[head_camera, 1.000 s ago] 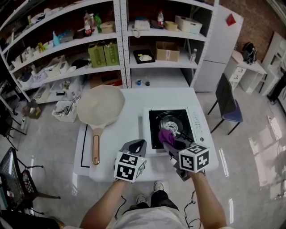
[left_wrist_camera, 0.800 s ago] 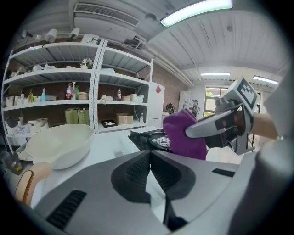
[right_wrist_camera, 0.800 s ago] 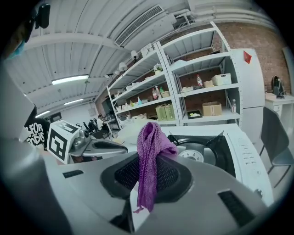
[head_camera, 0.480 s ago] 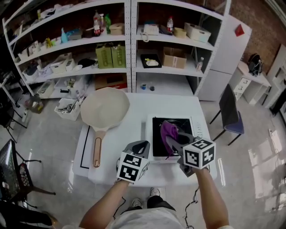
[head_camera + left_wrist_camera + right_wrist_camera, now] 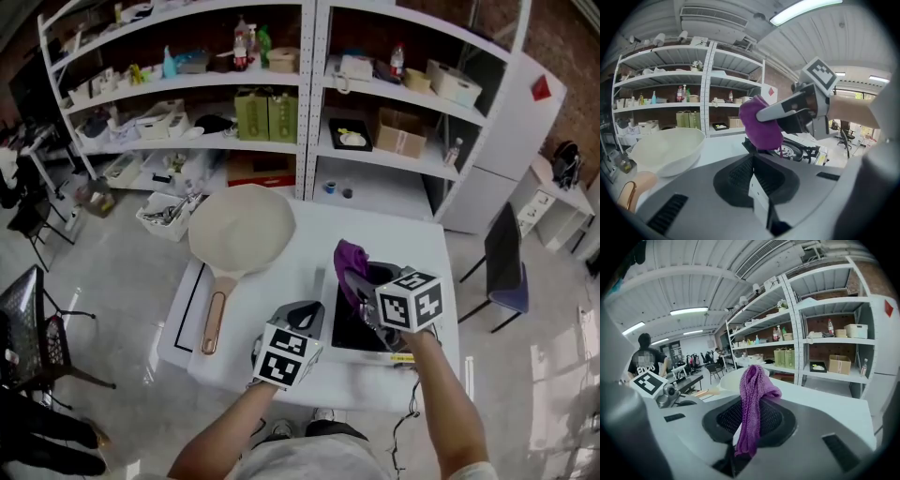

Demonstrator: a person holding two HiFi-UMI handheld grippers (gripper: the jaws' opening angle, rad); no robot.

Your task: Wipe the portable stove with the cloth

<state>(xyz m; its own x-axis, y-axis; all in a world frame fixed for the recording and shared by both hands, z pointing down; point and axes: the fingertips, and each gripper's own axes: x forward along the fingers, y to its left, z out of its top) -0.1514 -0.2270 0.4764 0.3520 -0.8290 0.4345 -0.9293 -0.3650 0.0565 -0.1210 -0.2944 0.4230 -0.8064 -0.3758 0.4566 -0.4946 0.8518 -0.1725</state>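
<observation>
Right hand-held gripper [image 5: 354, 286] clamped on the purple cloth [image 5: 348, 262], lifted above the portable stove [image 5: 349, 330] by the tabletop's [image 5: 286, 267] right edge; left hand-held gripper [image 5: 302, 317] clenched, empty, near the front edge
</observation>
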